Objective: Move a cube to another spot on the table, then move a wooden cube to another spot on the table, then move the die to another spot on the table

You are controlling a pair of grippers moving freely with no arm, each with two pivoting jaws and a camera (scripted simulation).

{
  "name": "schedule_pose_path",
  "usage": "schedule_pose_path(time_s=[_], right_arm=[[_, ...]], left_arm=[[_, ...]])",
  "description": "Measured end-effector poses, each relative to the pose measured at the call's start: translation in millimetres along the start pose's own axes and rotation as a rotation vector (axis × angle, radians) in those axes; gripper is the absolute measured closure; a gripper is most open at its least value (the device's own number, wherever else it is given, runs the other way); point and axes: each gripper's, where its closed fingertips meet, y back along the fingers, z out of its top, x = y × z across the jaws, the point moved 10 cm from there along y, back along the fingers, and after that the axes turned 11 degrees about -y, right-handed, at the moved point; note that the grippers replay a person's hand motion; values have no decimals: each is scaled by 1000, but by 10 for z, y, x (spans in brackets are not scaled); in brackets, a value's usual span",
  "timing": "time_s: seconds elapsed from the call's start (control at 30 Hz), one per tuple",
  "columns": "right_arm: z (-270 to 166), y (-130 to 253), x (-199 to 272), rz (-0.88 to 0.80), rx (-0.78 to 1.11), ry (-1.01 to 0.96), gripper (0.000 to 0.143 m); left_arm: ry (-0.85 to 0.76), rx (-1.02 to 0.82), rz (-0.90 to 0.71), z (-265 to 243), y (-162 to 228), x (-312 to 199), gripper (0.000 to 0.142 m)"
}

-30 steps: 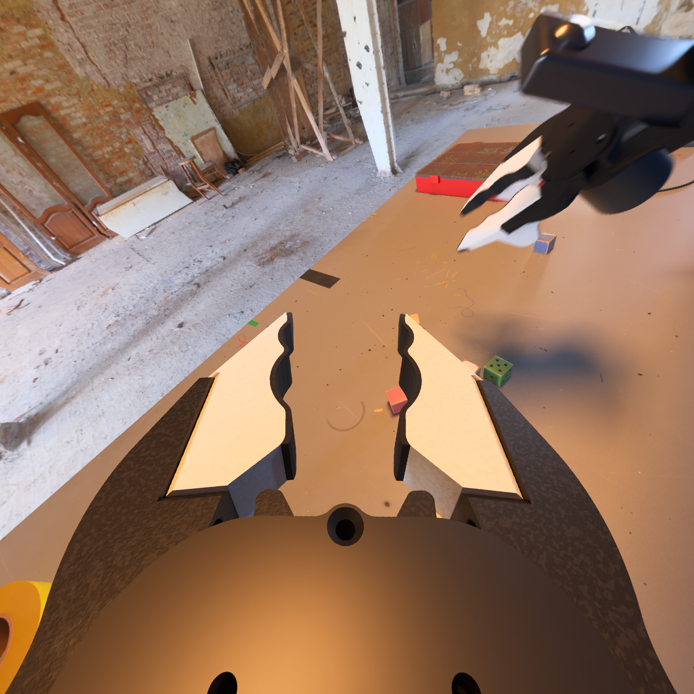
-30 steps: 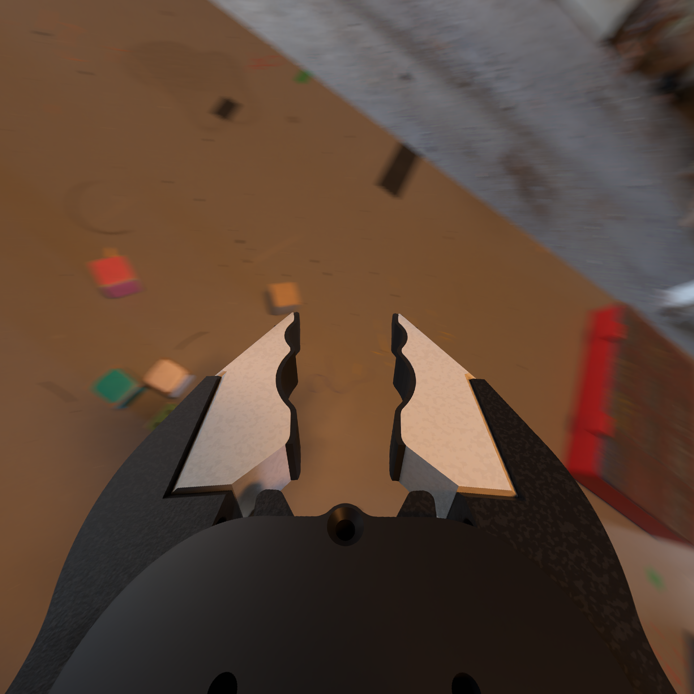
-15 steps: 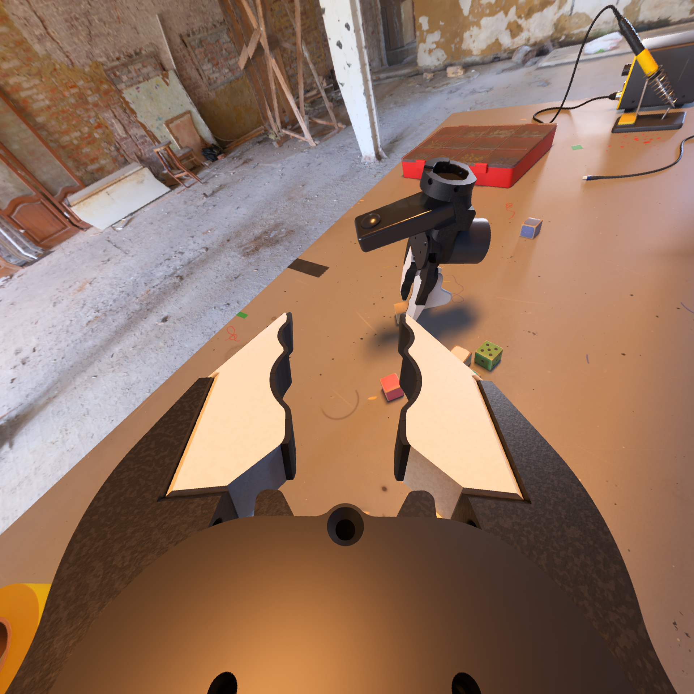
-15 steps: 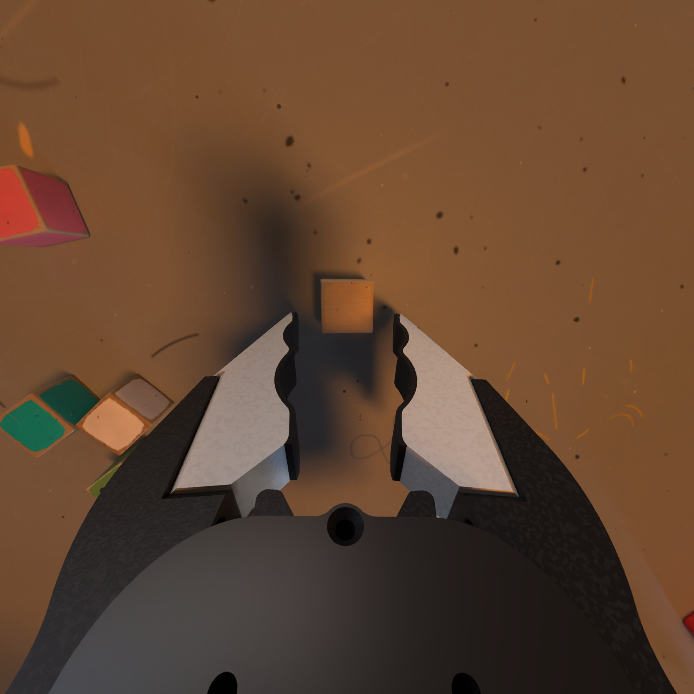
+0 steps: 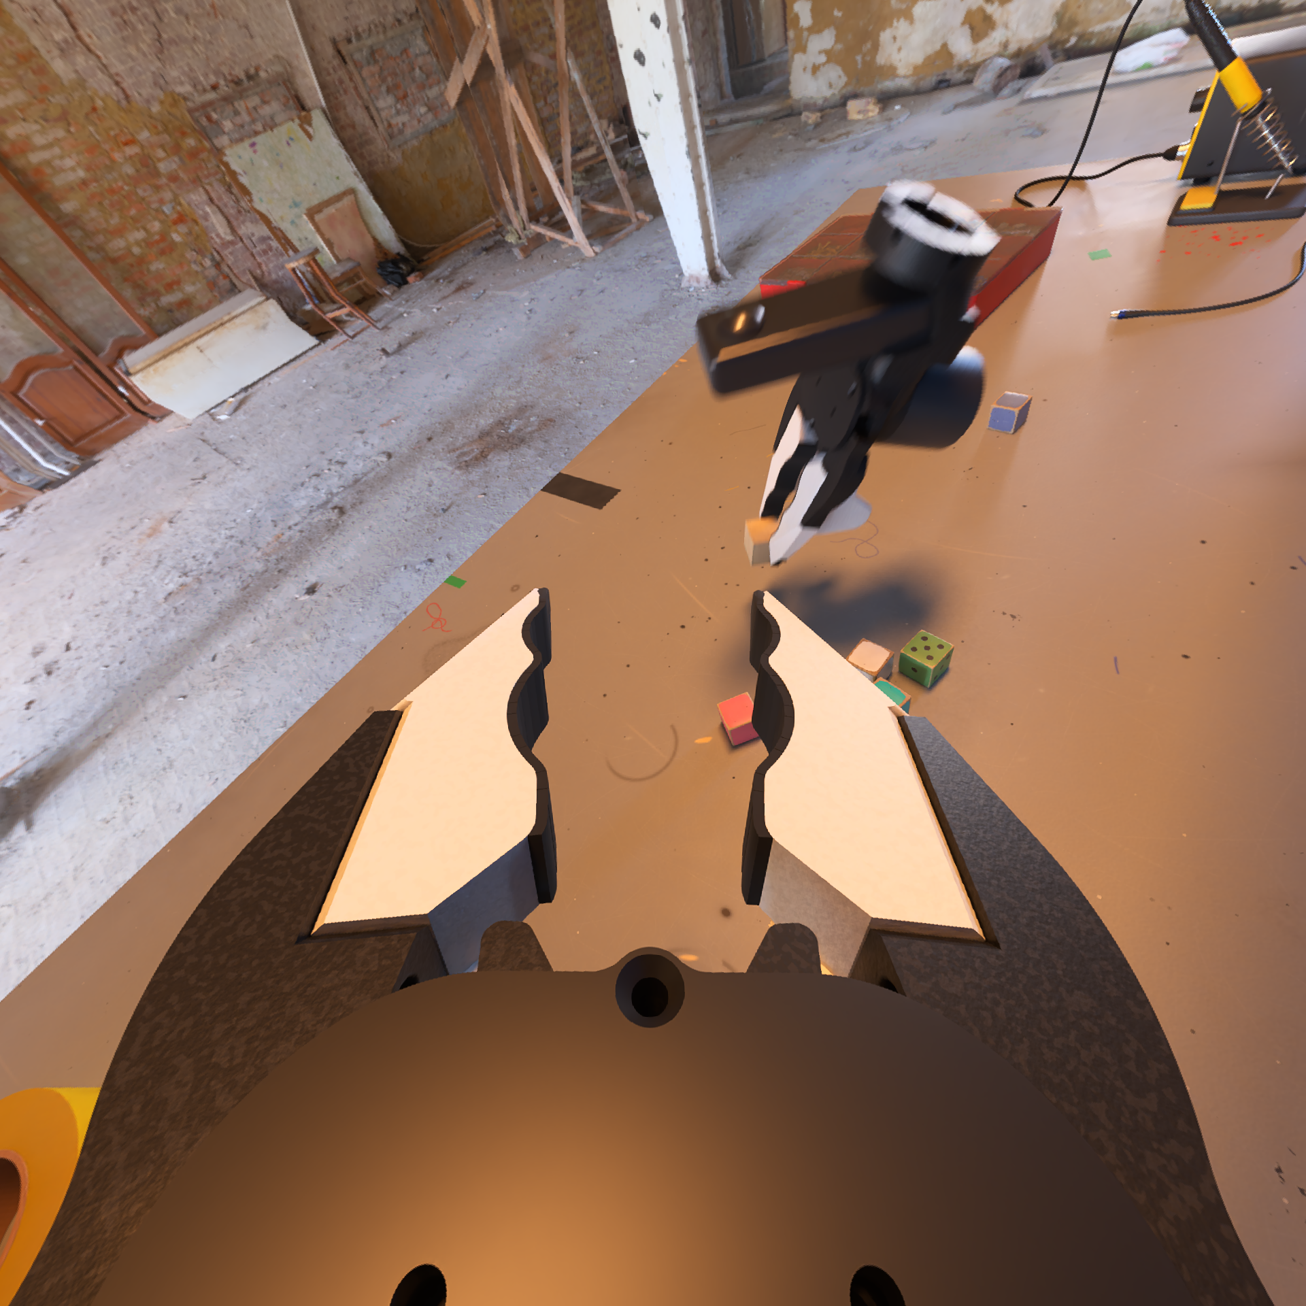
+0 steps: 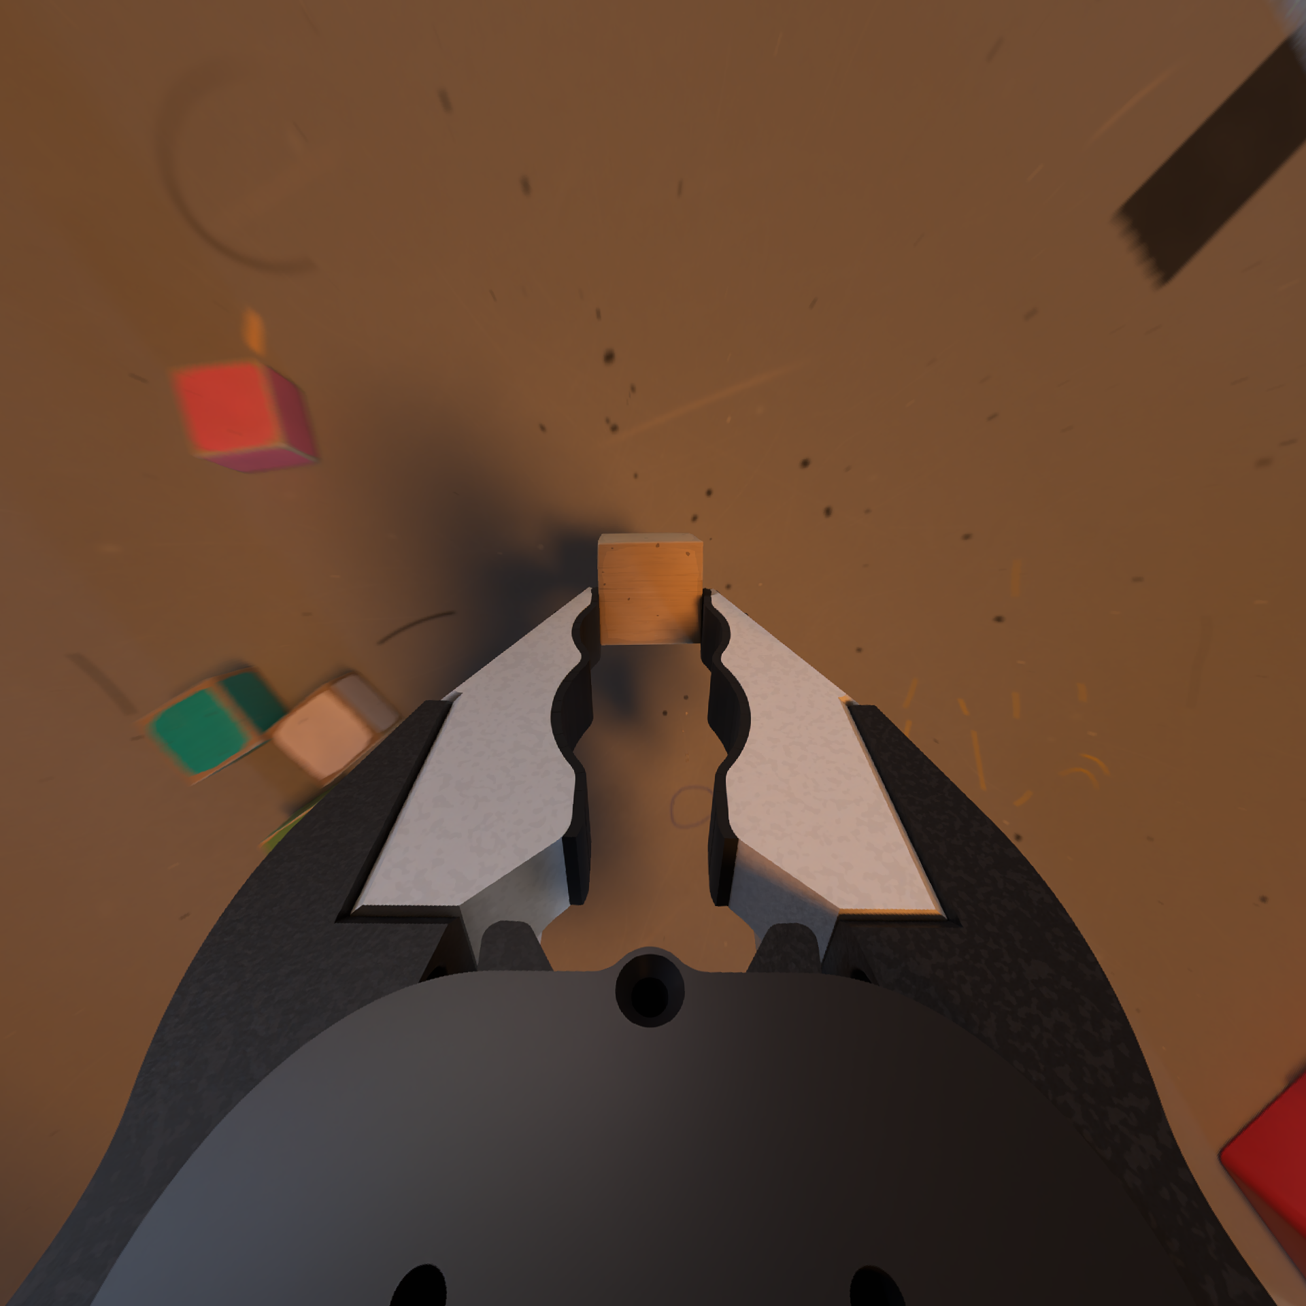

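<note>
right gripper (image 6: 650, 601): fingers closed on the wooden cube (image 6: 650, 590), which is pinched between the two tips, clear of the table (image 6: 919, 353) with a dark shadow beneath. the left wrist view shows the same gripper (image 5: 784, 537) pointing down above the table surface (image 5: 1060, 636), the wooden cube (image 5: 760, 540) at its tips, image blurred

left gripper (image 5: 650, 601): fingers spread wide, nothing between them, hovering over the near part of the table

other items on the table: a red cube (image 6: 240, 413) lies to the left of the held cube and apart from it; the same red cube (image 5: 736, 717) shows just beside the left gripper's right finger. a teal cube (image 6: 208, 721) and a pale cube (image 6: 332, 728) sit touching each other. the green die (image 5: 926, 657) rests just beside the pale cube (image 5: 871, 657). a blue-grey cube (image 5: 1009, 412) lies well apart, farther back. a red case (image 5: 1018, 247) sits at the far edge, a soldering iron stand (image 5: 1237, 141) beyond it, and a yellow tape roll (image 5: 35, 1187) at the near left corner
</note>
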Motion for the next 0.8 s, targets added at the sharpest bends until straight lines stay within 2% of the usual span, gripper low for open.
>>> schedule_pose_path(time_s=[0.13,0.23,0.33,0.4,0.5,0.67,0.8], right_arm=[[-29,884,-48,31,-220,-54,115],[-246,1545,-254,-14,-336,-146,115],[-606,1854,-610,-98,-320,-302,115],[-863,1793,-857,-137,-242,-420,115],[-1200,1415,-1099,-130,-93,-558,115],[-1545,784,-1214,-148,77,-647,115],[-1694,539,-1273,-174,150,-704,115]], left_arm=[[-13,18,-2,-5,-43,-28,86],[-21,38,-7,-12,-93,-57,86],[-30,55,-12,-18,-138,-78,85],[-31,61,-12,-19,-152,-84,85],[-32,59,-11,-18,-142,-84,85],[-31,50,-1,-7,-82,-67,85],[-29,43,4,-1,-46,-52,86]])
